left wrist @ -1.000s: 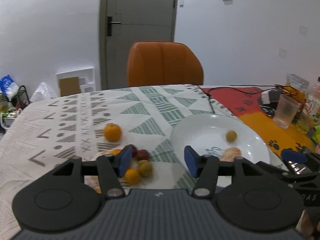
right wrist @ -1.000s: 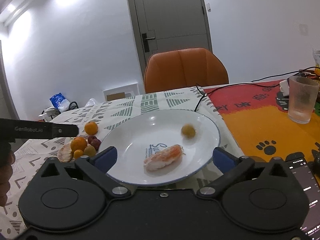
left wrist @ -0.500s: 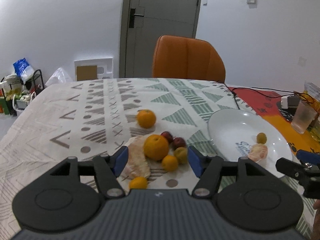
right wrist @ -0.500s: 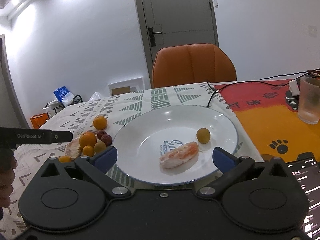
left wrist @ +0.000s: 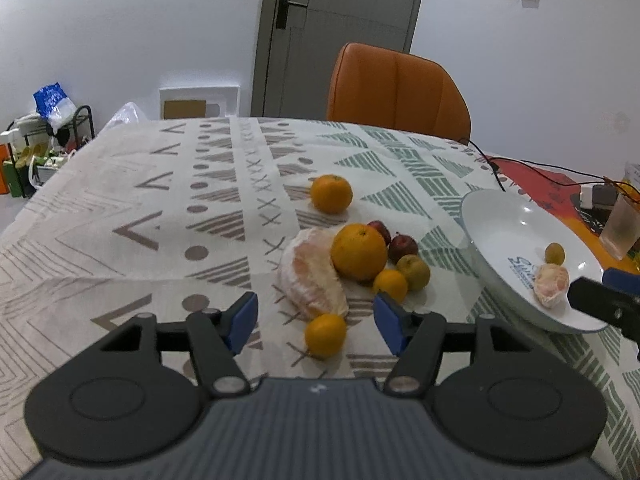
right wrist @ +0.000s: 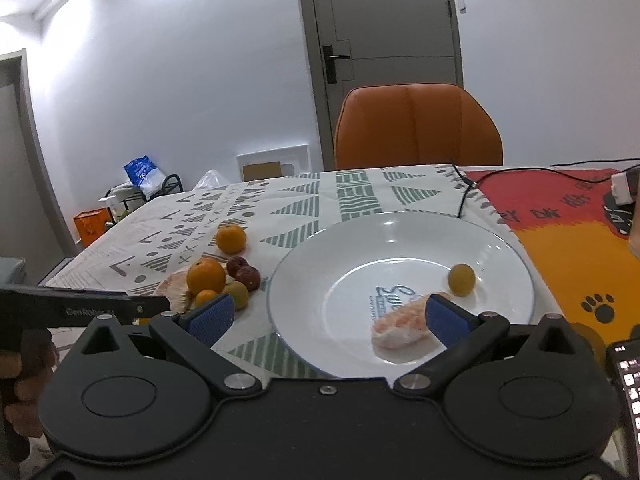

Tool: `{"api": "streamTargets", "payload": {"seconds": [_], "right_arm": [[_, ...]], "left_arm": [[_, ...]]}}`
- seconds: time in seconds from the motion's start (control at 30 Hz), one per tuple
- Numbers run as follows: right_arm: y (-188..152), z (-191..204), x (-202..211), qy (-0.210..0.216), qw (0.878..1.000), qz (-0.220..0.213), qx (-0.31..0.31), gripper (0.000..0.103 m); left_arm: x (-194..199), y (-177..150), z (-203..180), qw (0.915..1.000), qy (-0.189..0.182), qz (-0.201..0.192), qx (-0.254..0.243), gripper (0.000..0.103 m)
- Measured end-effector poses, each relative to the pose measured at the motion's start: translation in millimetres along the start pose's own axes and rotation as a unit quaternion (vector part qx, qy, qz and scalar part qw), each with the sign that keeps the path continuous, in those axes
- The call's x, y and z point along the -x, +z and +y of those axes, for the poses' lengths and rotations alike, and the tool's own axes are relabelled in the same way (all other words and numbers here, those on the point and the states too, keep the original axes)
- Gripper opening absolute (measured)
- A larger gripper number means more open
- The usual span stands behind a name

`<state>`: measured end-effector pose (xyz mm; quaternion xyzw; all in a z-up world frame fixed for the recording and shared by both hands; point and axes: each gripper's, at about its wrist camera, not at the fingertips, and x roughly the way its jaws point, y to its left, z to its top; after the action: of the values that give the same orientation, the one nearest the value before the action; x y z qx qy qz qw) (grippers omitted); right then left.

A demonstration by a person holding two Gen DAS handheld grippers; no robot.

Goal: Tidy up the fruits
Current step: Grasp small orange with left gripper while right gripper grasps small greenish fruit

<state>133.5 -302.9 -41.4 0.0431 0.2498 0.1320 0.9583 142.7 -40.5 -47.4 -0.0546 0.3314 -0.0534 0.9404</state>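
A pile of fruit lies on the patterned tablecloth: a large orange [left wrist: 359,252], a peeled pomelo piece [left wrist: 310,280], two dark plums [left wrist: 402,246], a green-yellow fruit [left wrist: 414,272] and small oranges [left wrist: 325,335]. Another orange [left wrist: 331,193] sits apart behind. My left gripper [left wrist: 316,322] is open, just in front of the pile, jaws either side of the nearest small orange. A white plate [right wrist: 500,256] holds a pomelo segment [right wrist: 400,324] and a small yellow fruit [right wrist: 461,279]. My right gripper [right wrist: 326,318] is open and empty over the plate's near rim.
An orange chair [left wrist: 396,88] stands behind the table. A black cable [right wrist: 464,192] runs past the plate. A plastic cup [left wrist: 622,226] and clutter stand on the red-orange mat [right wrist: 560,232] at right. A phone [right wrist: 628,392] lies at lower right.
My left gripper has swung left from the plate to the fruit pile and come closer to it. My right gripper has moved in toward the plate, still open.
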Motion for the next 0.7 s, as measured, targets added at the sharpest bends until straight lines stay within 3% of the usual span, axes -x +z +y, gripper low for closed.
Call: {"api": "streamTargets", "payload": {"seconds": [0.07, 0.1, 0.13, 0.2, 0.4, 0.5, 0.63, 0.7], "right_arm": [[2, 5, -3, 0.001, 1.000, 0.001, 0.003, 0.103], [3, 7, -4, 0.003, 1.000, 0.001, 0.004, 0.103], [4, 10, -6, 0.005, 1.000, 0.001, 0.006, 0.102], [6, 15, -9, 0.008, 1.000, 0.004, 0.011, 0.097], [12, 33, -24, 0.031, 0.999, 0.019, 0.030, 0.063], [14, 41, -33, 0.041, 0.998, 0.029, 0.036, 0.052], [15, 52, -43, 0.050, 0.997, 0.037, 0.049, 0.049], [15, 55, -49, 0.053, 0.996, 0.042, 0.055, 0.041]], "left_arm": [[-4, -3, 1, 1.0000, -0.007, 0.005, 0.001, 0.060], [-5, -4, 2, 0.9999, -0.010, 0.009, 0.000, 0.052], [-9, -6, 3, 0.9998, -0.013, 0.017, 0.000, 0.035], [-8, -8, 6, 0.9999, -0.010, 0.014, -0.001, 0.021], [2, -1, 28, 0.9997, -0.007, 0.000, 0.023, 0.021], [7, 1, 37, 0.9996, -0.005, -0.003, 0.027, 0.021], [11, 2, 48, 0.9994, 0.000, -0.006, 0.035, 0.021], [13, 2, 53, 0.9992, 0.003, -0.007, 0.039, 0.021]]}}
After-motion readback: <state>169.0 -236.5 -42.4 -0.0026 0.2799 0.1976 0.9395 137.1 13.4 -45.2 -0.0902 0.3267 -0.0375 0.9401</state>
